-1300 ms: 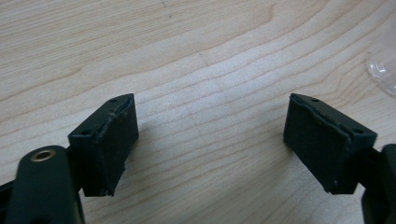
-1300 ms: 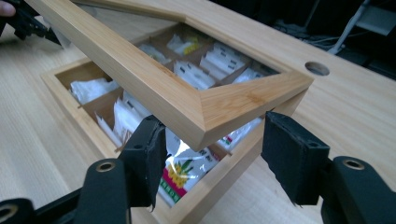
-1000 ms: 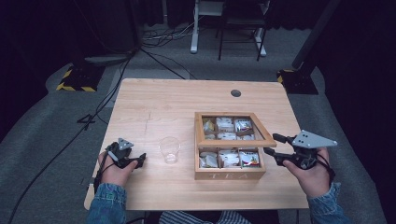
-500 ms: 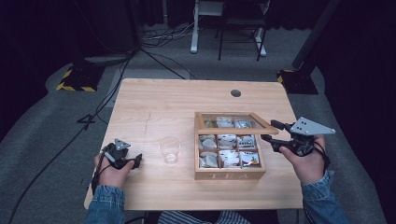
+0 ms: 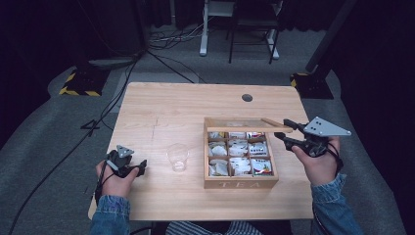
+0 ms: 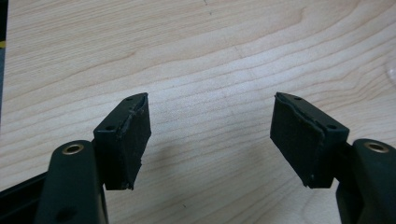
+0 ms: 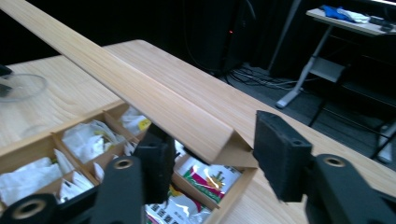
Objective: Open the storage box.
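Observation:
A wooden tea box stands on the table's right half, its compartments holding several tea packets. Its hinged lid is lifted at the front. My right gripper is at the lid's right corner, jaws apart. In the right gripper view the lid slants across; its corner sits between the jaws of my right gripper, the left jaw under it, above tea packets. My left gripper rests at the table's front left, and in its own view stands open over bare wood. A clear plastic cup stands upright between gripper and box.
The wooden table has a round cable hole at the back right. Behind it, on the grey floor, are cables and a desk frame. The cup's rim shows beyond the box.
The box's lid has risen from flat to lifted at its front edge, carried up by my right gripper, which moved up and away. The left gripper has barely moved.

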`<action>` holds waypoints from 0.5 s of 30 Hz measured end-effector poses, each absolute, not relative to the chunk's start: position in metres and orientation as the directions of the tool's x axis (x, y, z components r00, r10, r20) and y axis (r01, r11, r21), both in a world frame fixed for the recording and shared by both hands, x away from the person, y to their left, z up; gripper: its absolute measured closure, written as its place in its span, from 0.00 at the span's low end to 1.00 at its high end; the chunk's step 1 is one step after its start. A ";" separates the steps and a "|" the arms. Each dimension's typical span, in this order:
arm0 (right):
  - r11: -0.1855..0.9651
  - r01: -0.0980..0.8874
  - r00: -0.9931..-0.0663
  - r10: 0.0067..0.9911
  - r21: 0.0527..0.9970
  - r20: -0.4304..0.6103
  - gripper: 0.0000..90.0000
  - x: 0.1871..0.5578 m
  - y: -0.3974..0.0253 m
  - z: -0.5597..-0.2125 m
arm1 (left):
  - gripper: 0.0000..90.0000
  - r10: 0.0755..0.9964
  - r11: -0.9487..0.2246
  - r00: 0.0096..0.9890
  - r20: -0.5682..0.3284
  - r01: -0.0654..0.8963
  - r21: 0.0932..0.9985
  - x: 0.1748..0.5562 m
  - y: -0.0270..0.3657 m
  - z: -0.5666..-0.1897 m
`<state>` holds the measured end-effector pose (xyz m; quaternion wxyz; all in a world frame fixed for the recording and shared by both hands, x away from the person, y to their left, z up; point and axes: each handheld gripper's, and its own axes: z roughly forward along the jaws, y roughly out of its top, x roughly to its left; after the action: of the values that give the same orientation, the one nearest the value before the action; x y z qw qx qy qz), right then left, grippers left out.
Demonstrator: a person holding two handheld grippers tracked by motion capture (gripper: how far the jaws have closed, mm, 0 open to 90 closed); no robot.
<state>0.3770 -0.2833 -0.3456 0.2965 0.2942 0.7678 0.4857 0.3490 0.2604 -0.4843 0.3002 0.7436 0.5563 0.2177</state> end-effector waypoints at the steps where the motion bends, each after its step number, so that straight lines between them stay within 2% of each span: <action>1: 0.351 0.169 -0.652 0.741 0.921 -0.163 0.56 0.377 -0.284 -0.345 | 0.33 0.957 -0.207 0.290 -0.005 0.693 0.690 0.348 0.261 -0.482; 15: 0.327 0.185 -0.655 0.744 0.927 -0.132 0.61 0.380 -0.288 -0.344 | 0.31 0.936 -0.240 0.352 -0.011 0.661 0.711 0.340 0.248 -0.458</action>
<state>0.3796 -0.2884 -0.3441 0.2831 0.3042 0.7638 0.4940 0.3405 0.2484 -0.4583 0.3197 0.7575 0.5270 0.2150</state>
